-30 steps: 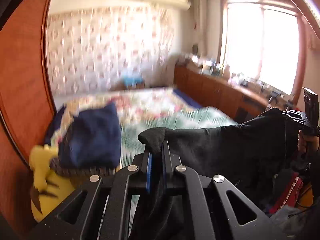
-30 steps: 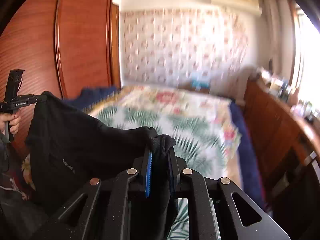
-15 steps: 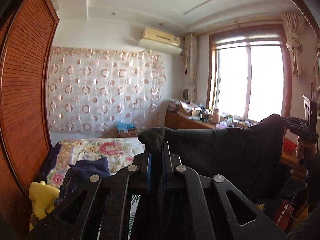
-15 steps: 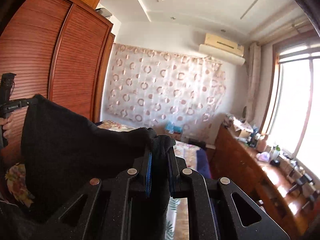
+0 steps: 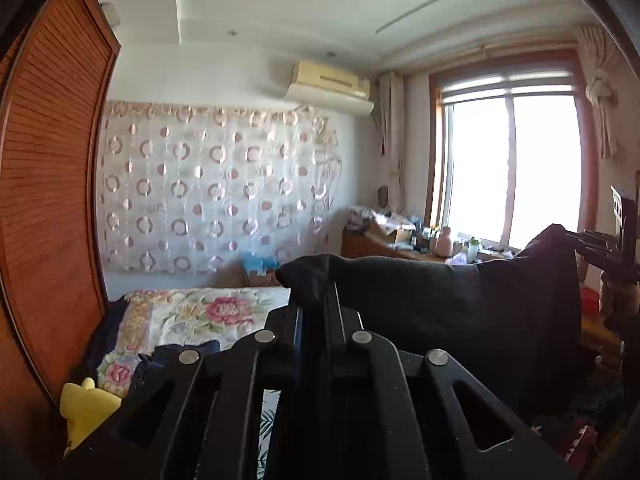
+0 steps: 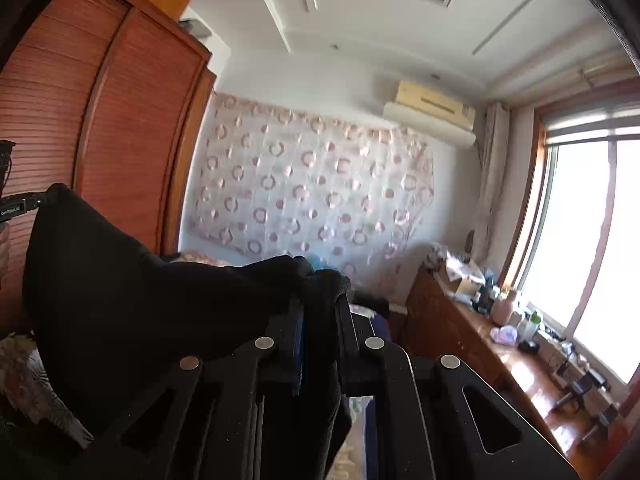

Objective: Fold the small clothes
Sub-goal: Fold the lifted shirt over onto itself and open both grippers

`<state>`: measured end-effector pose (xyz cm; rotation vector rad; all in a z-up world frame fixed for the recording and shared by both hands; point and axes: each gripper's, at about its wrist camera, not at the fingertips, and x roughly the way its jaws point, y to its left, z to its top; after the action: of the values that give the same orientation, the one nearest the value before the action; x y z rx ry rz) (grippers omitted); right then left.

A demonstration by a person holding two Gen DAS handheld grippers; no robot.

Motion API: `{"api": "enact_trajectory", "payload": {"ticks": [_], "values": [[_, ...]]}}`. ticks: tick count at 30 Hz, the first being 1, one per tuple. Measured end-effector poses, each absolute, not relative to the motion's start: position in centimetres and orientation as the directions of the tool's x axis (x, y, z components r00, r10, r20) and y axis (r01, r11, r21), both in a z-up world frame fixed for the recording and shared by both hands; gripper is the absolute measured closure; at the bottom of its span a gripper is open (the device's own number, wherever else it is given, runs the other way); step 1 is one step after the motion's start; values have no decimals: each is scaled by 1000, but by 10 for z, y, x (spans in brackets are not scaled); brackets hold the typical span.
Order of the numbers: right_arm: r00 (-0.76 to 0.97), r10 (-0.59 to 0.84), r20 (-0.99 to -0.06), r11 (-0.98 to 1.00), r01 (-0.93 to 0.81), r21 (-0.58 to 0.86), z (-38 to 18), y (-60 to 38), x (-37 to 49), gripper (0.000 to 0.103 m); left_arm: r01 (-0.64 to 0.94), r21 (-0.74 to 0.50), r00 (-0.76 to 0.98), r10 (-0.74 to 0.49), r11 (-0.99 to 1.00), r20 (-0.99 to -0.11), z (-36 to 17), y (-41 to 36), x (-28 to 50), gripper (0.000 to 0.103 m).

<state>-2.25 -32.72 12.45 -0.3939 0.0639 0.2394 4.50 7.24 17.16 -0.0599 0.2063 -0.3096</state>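
A black garment (image 5: 448,312) hangs stretched in the air between my two grippers, high above the floral bed (image 5: 192,312). My left gripper (image 5: 316,300) is shut on one top corner, which bunches over the fingertips. The other corner sits in my right gripper (image 5: 576,240), seen at the right edge of the left wrist view. In the right wrist view my right gripper (image 6: 320,300) is shut on its bunched corner of the black garment (image 6: 120,288), and my left gripper (image 6: 36,202) pinches the far corner at the left edge.
A folded dark blue garment (image 5: 176,354) and a yellow plush toy (image 5: 86,406) lie on the bed's near left. A tall wooden wardrobe (image 6: 120,128) stands to the left. A cluttered wooden sideboard (image 6: 500,344) runs under the window (image 5: 512,168) on the right.
Both grippers have risen with the black garment and tilted up. The bed has dropped low in both views, and the ceiling and air conditioner now show.
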Motion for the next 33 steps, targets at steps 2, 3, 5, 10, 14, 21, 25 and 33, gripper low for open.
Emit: {"api": "enact_trajectory", "payload": {"ticks": [2, 3, 5, 10, 14, 21, 25, 33], "values": [[969, 194, -151, 896, -238, -374, 122, -319, 10, 90, 286, -65, 924, -293, 956, -247, 154, 64, 74, 94], [966, 187, -178, 894, -242, -377, 118, -316, 27, 90, 274, -57, 923, -279, 960, -265, 148, 62, 86, 94], [961, 156, -230, 890, -238, -388, 105, -309, 65, 90, 242, -52, 918, -246, 969, -310, 127, 62, 118, 94], [925, 99, -367, 885, -250, -393, 68, -292, 155, 90, 196, -14, 882, -182, 981, -435, 71, 55, 189, 94], [892, 76, -446, 894, -259, -365, 48, -274, 212, 90, 161, -10, 842, -143, 987, -520, 29, 52, 231, 94], [846, 55, -531, 925, -243, -292, 48, -261, 267, 89, 146, 5, 822, -119, 989, -557, -1, 42, 256, 94], [833, 70, -549, 947, -228, -226, 68, -259, 287, 89, 177, -17, 800, -154, 984, -579, 2, 39, 258, 85], [860, 59, -507, 951, -203, -234, 62, -266, 263, 57, 218, -58, 793, -212, 974, -571, 12, 39, 222, 23]]}}
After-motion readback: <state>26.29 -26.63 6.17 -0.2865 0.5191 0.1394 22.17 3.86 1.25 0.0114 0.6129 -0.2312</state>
